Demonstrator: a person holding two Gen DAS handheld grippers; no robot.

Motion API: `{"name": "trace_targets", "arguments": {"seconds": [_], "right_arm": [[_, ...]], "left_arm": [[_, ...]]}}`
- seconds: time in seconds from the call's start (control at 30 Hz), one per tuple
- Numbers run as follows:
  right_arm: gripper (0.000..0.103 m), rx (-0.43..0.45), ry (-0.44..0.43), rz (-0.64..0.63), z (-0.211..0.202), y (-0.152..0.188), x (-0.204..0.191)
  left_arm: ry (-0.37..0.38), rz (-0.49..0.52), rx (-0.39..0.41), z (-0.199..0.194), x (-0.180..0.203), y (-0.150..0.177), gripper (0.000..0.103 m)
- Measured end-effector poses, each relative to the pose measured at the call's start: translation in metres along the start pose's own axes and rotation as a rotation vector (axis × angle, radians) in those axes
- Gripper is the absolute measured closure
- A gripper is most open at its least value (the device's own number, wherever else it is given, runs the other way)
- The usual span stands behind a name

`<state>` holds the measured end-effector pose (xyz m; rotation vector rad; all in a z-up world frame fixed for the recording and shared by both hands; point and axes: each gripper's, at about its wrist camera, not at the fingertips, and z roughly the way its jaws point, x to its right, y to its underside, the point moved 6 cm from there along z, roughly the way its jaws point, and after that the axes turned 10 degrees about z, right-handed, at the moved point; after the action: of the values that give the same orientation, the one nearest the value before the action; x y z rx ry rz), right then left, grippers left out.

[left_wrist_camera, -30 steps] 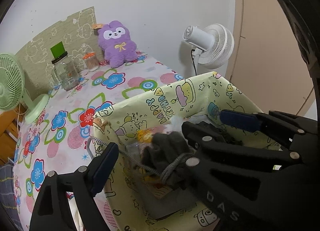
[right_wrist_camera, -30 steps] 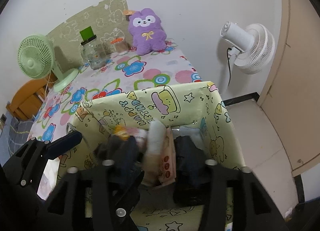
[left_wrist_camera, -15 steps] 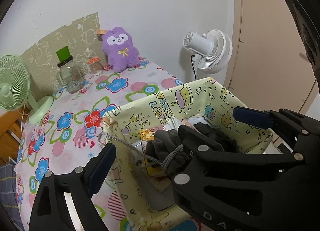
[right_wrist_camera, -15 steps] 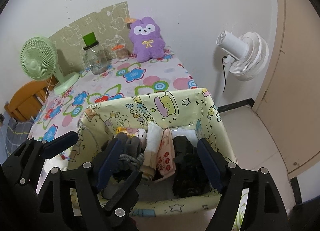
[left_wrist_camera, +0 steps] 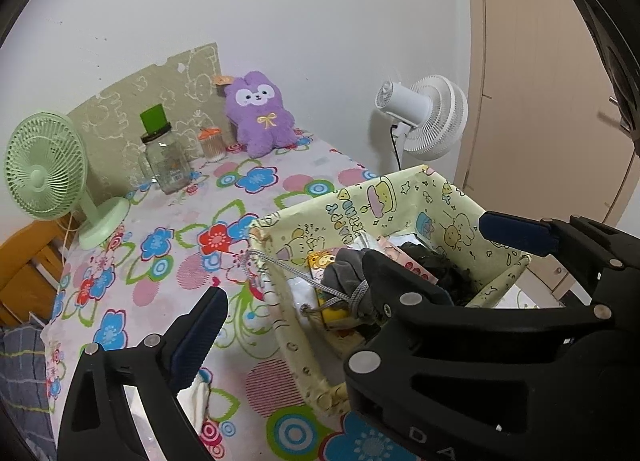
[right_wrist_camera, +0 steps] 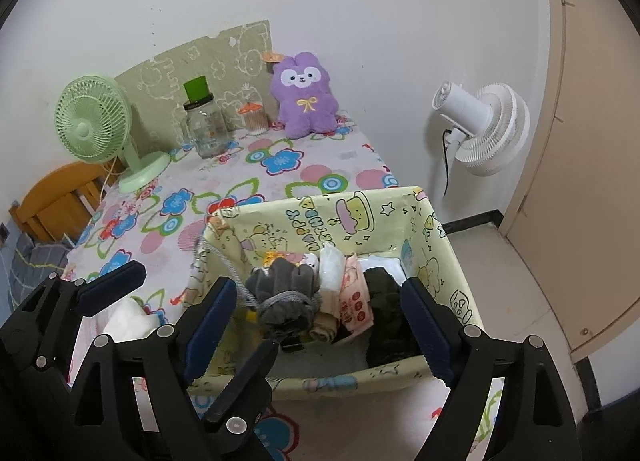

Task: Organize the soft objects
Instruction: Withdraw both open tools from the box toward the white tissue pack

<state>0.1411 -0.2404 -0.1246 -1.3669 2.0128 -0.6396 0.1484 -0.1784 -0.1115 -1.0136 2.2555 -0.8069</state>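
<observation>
A yellow-green cartoon-print fabric basket (right_wrist_camera: 380, 217) (left_wrist_camera: 372, 205) stands at the table's near right corner. Inside lie a grey rolled bundle (right_wrist_camera: 284, 285) (left_wrist_camera: 348, 265), a white packet (right_wrist_camera: 332, 269), a pink tissue pack (right_wrist_camera: 356, 301) and black cloth (right_wrist_camera: 384, 297). My right gripper (right_wrist_camera: 320, 301) hovers above these; its jaws are opening and nothing is between its pads. My left gripper (left_wrist_camera: 320, 293) hangs over the basket's left side, jaws also opening and empty; the right gripper hides its right finger. A white cloth (right_wrist_camera: 128, 317) (left_wrist_camera: 196, 401) lies on the table left of the basket. A purple plush rabbit (right_wrist_camera: 304, 93) leans on the far wall.
A green desk fan (right_wrist_camera: 92, 125), a glass jar with a green lid (right_wrist_camera: 204, 129) and a small orange-lidded jar (right_wrist_camera: 254, 119) stand at the back. A white fan (right_wrist_camera: 488, 129) stands beyond the table's right edge. A wooden chair (right_wrist_camera: 52, 197) is at the left.
Both grippers have drawn back and up from the basket. The right gripper's jaws spread wide and left the basket's contents; the grey bundle stays inside.
</observation>
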Motion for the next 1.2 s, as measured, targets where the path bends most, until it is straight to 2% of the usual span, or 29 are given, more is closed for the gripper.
{"name": "trace_targets", "arguments": {"seconds": [0.37, 0.8, 1.2], "right_arm": [[0.01, 0.061, 0.019, -0.029, -0.027, 0.004, -0.018], [0.008, 0.1, -0.016, -0.073, -0.053, 0.016, -0.052], [0.004, 0.114, -0.03, -0.112, -0.062, 0.03, -0.079]], "left_arm": [[-0.003, -0.021, 0.032, -0.028, -0.01, 0.01, 0.004], [-0.069, -0.057, 0.06, -0.061, -0.035, 0.027, 0.001], [-0.107, -0.093, 0.059, -0.075, -0.051, 0.047, 0.001]]}}
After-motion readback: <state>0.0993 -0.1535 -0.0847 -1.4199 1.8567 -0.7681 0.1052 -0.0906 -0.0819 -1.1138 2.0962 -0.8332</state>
